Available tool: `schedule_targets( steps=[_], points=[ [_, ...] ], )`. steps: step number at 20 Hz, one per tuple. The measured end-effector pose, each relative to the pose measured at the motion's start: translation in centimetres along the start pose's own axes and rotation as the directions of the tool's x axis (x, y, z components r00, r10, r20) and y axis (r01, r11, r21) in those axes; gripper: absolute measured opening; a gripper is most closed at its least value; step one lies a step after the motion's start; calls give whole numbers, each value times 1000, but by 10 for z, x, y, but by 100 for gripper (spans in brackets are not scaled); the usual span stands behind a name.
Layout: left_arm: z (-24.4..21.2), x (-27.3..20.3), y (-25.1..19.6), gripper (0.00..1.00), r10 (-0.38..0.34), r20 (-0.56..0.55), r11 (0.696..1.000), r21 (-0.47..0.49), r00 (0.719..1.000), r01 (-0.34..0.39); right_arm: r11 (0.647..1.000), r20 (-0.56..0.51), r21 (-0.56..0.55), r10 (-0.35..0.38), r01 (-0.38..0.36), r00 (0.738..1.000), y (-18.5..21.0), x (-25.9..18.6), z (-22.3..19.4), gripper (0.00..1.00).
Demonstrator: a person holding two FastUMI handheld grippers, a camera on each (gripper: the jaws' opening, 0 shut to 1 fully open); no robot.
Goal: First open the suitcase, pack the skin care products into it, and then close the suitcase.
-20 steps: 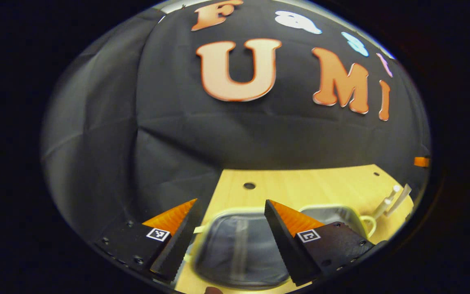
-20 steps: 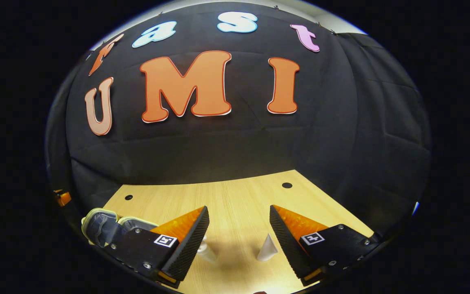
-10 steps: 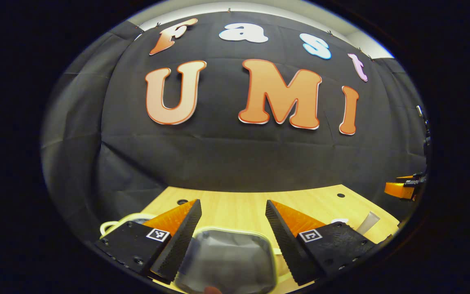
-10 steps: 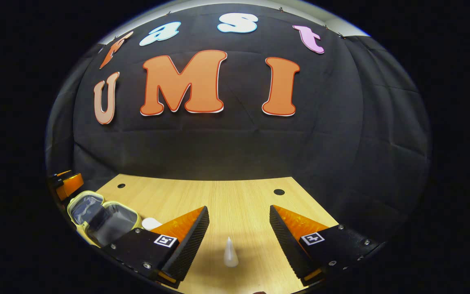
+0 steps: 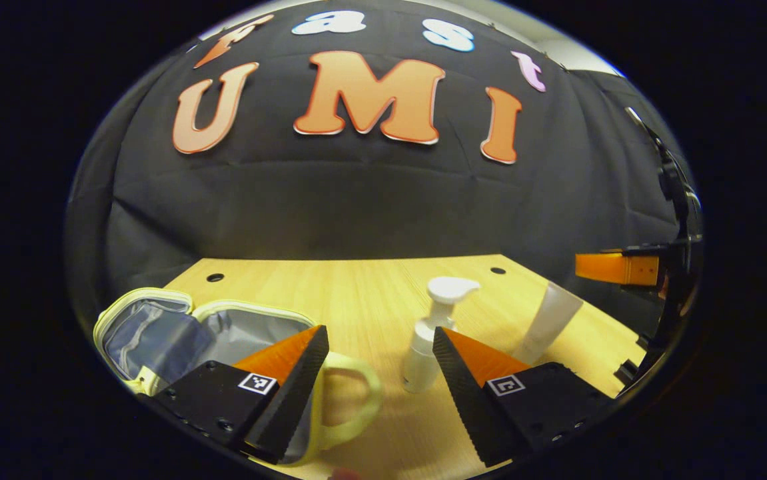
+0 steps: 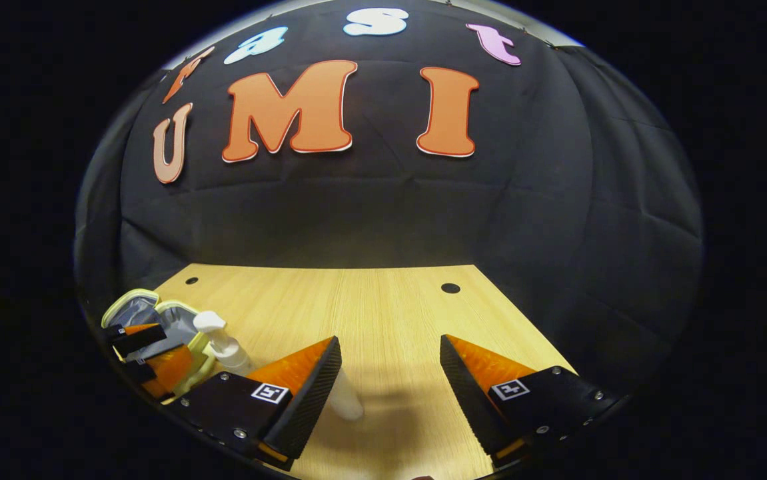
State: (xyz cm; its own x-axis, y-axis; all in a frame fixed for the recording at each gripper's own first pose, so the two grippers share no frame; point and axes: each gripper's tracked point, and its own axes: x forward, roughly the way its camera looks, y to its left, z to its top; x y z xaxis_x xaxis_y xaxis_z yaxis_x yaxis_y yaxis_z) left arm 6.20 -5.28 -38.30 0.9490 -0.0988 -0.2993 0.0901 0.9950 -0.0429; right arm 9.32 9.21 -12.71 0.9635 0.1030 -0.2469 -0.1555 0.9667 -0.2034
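Left gripper open, empty, over the table. Pump bottle stands just ahead between its fingers; open suitcase to the left, tube to the right. Right gripper open, empty, tube beside one finger.

Left gripper: two wedge-shaped fingers tapering to points, inner faces ribbed like fine sawteeth, outer faces grooved. Behind each finger a black block, small square black-and-white marker on top just behind the wedge, round screws along the outer edges. Right gripper: same build, two ribbed wedge fingers, black blocks, one square marker each, screws at the block corners. Left gripper also seen far off to the left of the right fingers; black mount parts of the right one show past the left fingers' right side.
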Motion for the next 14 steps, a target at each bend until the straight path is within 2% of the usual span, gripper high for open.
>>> schedule_targets(
  steps=[6, 14],
  points=[
    [-36, 40, -44, 99, -36, -54, 997, 60, 998, 39, 1000, -28, -1, 15, -15, 999, -4, 12, -22, 95],
    [-60, 86, -46, 99, 17, -88, 997, 74, 996, -10, 1000, -19, 19, 7, -7, 1000, -15, 17, -25, 95]
  ],
)
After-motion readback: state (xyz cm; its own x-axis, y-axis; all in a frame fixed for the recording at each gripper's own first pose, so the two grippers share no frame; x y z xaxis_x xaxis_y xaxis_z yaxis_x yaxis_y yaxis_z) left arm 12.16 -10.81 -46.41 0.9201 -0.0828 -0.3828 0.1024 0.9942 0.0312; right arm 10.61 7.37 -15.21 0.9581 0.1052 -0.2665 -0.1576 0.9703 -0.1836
